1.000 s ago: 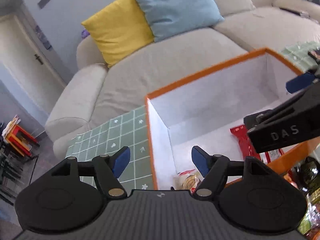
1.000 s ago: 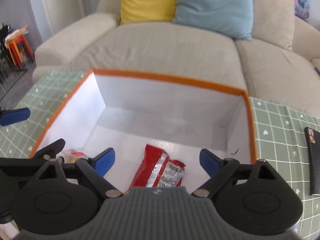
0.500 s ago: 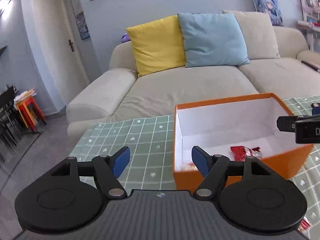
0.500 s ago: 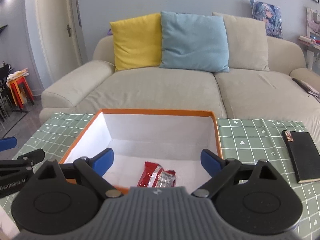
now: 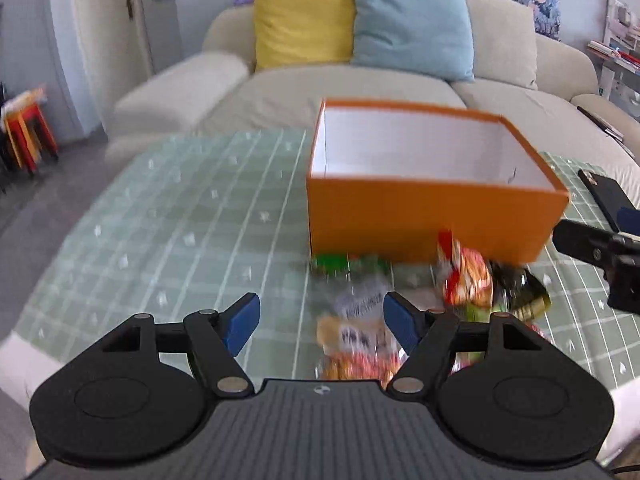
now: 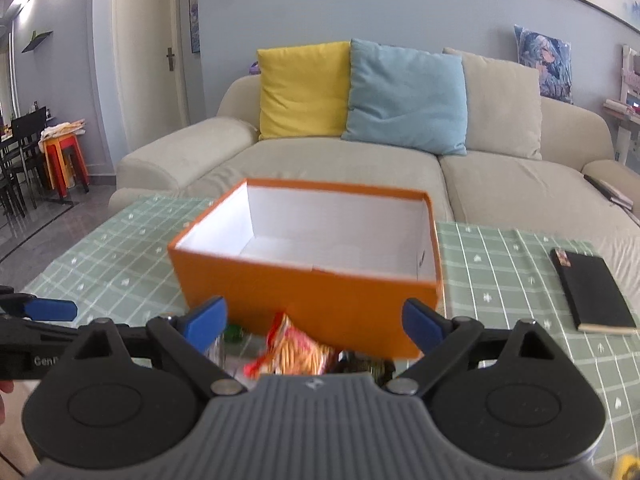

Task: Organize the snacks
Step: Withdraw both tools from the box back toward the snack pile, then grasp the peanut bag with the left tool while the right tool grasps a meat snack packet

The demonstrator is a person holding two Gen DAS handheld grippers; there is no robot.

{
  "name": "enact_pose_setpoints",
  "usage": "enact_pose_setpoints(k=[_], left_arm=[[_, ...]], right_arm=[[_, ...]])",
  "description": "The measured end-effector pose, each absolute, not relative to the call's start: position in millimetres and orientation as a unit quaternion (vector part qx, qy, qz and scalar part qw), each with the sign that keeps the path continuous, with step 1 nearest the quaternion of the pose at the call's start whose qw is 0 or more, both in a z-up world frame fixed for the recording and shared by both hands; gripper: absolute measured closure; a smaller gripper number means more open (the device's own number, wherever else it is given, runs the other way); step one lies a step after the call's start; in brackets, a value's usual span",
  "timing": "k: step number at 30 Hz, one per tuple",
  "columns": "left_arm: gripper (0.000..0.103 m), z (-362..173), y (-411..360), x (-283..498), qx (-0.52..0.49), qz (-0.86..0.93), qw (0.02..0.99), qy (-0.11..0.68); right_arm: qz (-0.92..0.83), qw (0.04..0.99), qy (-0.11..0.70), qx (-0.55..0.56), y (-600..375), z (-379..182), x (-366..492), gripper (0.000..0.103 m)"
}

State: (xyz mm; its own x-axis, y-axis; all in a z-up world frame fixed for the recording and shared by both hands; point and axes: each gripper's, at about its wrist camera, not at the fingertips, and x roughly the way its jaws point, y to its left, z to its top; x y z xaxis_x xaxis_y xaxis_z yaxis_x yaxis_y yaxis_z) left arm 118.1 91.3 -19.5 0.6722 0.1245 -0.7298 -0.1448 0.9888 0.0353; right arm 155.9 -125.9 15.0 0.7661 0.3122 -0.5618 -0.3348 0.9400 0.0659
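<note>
Left gripper (image 5: pixel 321 322): black two-finger tool with blue pads, jaws spread wide, nothing between the pads. It hangs over the near part of the table, above the snack pile.
Right gripper (image 6: pixel 314 320): same build, jaws spread wide, empty. It faces the near wall of the box; its tip also shows at the right edge of the left wrist view.
Orange cardboard box (image 5: pixel 432 212): open top, white inside, sits on the green checked tablecloth (image 5: pixel 180 220). What lies on its floor is hidden from both views by the near wall.
Snack pile: loose packets on the cloth just in front of the box, blurred.
Orange-red crinkled snack bag (image 5: pixel 466 276): stands against the box's near wall, toward its right end.
Green packet (image 5: pixel 346 264): beside the box's near left corner.
Clear-and-white wrapped snack (image 5: pixel 358 332): nearest the left gripper, between its pads in the view but below them.
Dark glossy packet (image 5: pixel 516 284): right of the orange-red bag.
Black notebook (image 6: pixel 592 292): flat on the cloth, right of the box, apart from it.
Background: beige sofa (image 6: pixel 340 168) with yellow cushion (image 6: pixel 302 88) and light blue cushion (image 6: pixel 406 94).
</note>
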Motion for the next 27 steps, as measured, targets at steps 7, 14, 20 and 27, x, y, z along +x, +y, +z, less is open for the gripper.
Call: enact_pose_setpoints(k=[7, 14, 20, 27], left_arm=[[0.020, -41, 97, 102, -0.024, 0.074, 0.898, 0.434], [0.020, -66, 85, 94, -0.018, 0.056, 0.884, 0.463], [0.020, -79, 85, 99, -0.032, 0.057, 0.876, 0.478], [0.018, -94, 83, 104, -0.037, 0.046, 0.868, 0.494]], right_arm=[[0.182, 0.929, 0.320, -0.038, -136, -16, 127, 0.011], [0.176, 0.904, 0.387, -0.046, -136, -51, 127, 0.011], [0.173, 0.887, 0.425, -0.047, -133, -73, 130, 0.011], [0.171, 0.877, 0.446, -0.053, -129, -89, 133, 0.011]])
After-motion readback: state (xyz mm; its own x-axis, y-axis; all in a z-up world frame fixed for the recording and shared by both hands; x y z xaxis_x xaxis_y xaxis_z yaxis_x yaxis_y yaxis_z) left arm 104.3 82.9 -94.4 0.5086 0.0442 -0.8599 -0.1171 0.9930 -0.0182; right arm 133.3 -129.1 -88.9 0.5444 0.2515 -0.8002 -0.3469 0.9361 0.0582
